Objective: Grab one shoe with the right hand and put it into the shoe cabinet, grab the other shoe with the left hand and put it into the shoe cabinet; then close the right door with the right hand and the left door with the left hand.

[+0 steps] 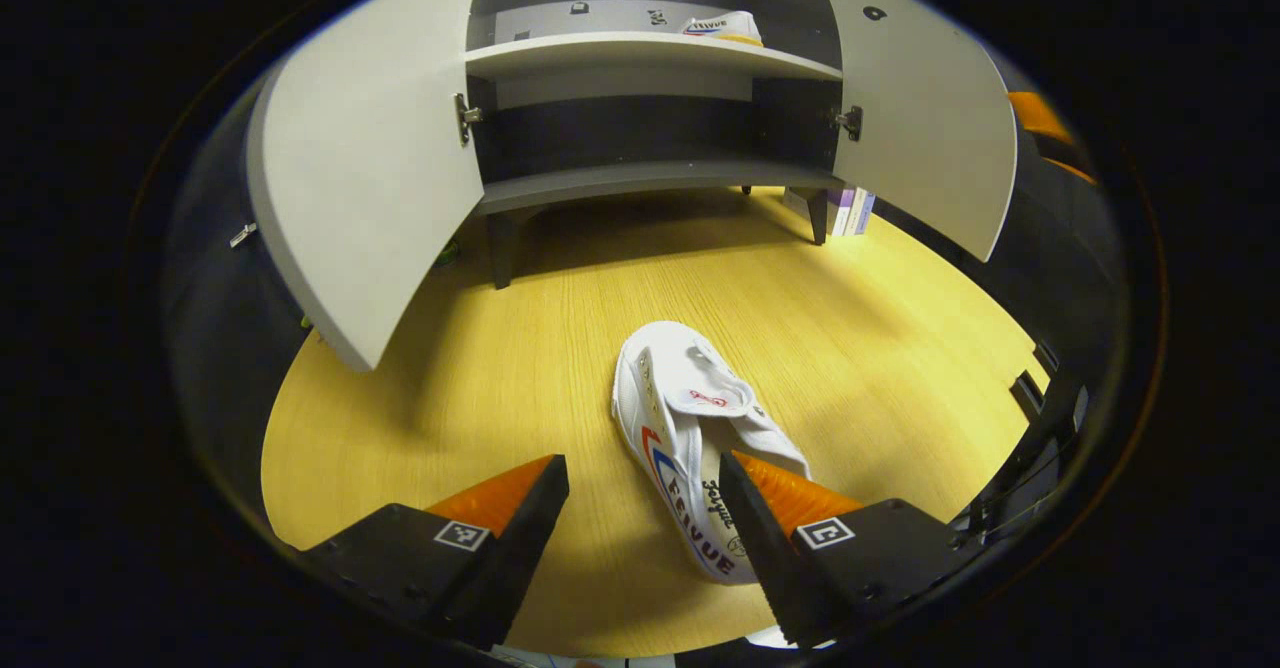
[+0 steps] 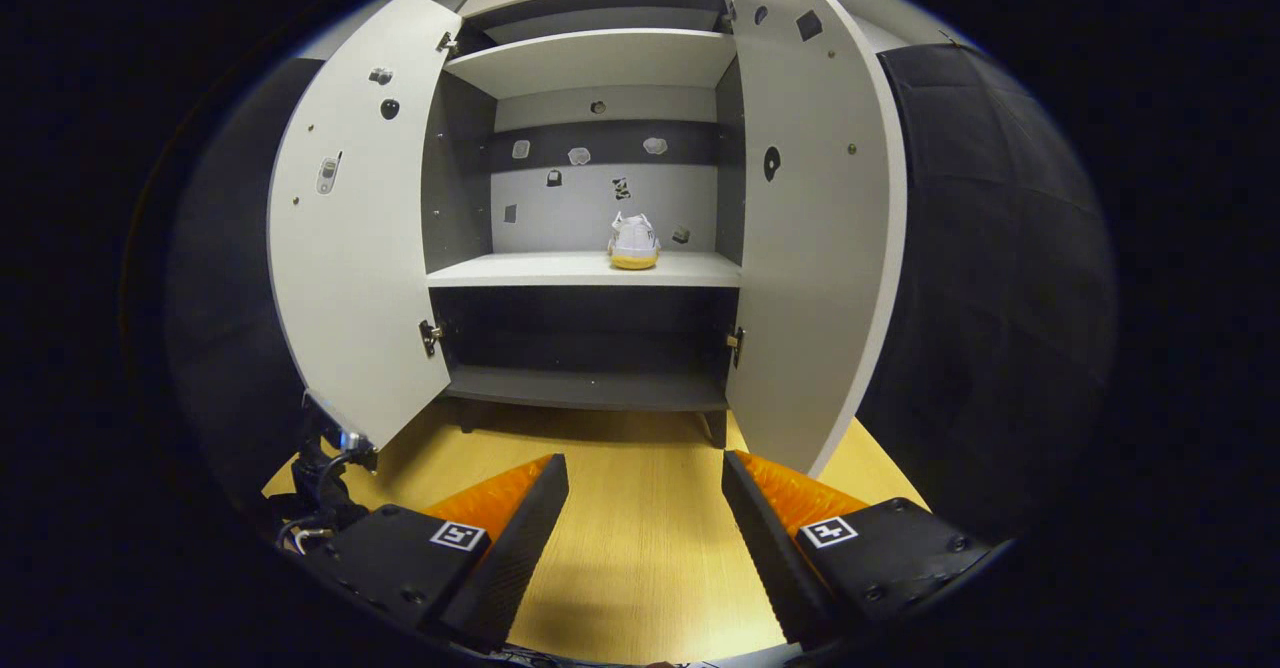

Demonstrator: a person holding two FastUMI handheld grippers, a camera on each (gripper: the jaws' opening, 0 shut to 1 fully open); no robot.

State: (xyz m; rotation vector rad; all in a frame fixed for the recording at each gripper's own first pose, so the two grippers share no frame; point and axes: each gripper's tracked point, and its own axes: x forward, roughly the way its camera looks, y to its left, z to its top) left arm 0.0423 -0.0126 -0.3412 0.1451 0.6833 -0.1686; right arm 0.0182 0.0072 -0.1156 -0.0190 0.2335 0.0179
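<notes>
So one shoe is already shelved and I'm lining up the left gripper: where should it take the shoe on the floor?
Probably the collar of the white shoe, from above. It lies upright with its opening upward, the tongue sticking up, and the open left gripper already has one finger at that end.

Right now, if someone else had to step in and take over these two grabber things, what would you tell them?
Left gripper: open, low over the floor, the second shoe lying on its side on the wooden floor partly between its fingers, not gripped.
Right gripper: open and empty, facing the shoe cabinet.
First shoe: already on the middle shelf, toward the right.
Both doors, left door and right door, stand wide open.
Done: one shoe stowed.
Left: grip the floor shoe with the left gripper, shelve it, then shut the right door, then the left door.
</notes>
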